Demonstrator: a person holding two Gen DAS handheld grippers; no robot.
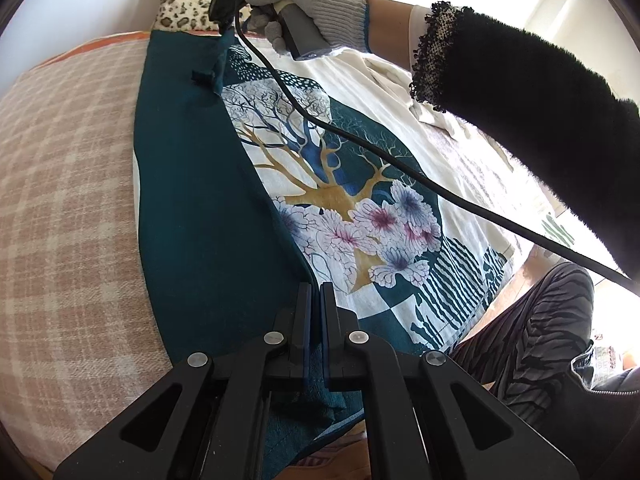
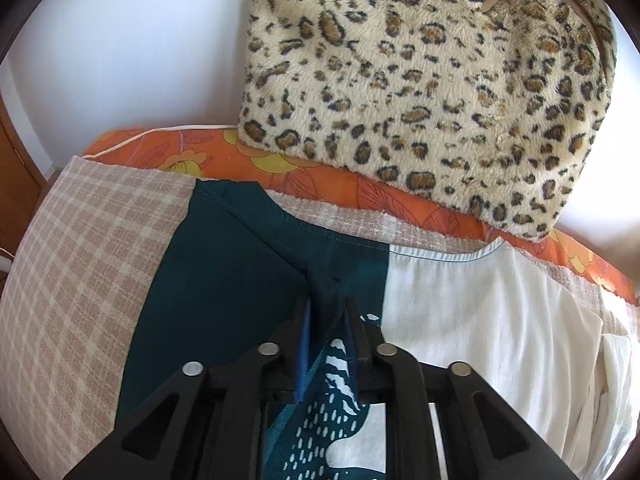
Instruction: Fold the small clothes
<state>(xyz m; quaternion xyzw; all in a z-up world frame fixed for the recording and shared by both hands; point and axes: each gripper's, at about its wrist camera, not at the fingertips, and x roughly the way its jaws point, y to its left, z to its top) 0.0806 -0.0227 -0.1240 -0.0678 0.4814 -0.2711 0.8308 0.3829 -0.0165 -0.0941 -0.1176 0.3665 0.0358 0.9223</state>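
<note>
Both black two-finger grippers, left & right, are clenching the teal fold of the white tree-print shirt lying on the checked blanket; uneven pulling w/ either risks a crooked fold, and the black cable is risking a snag.

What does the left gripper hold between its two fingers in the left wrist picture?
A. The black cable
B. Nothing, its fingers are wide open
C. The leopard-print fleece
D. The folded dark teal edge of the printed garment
D: the left gripper is shut on the dark teal edge of the printed garment, while the black cable runs free above the cloth.
</note>
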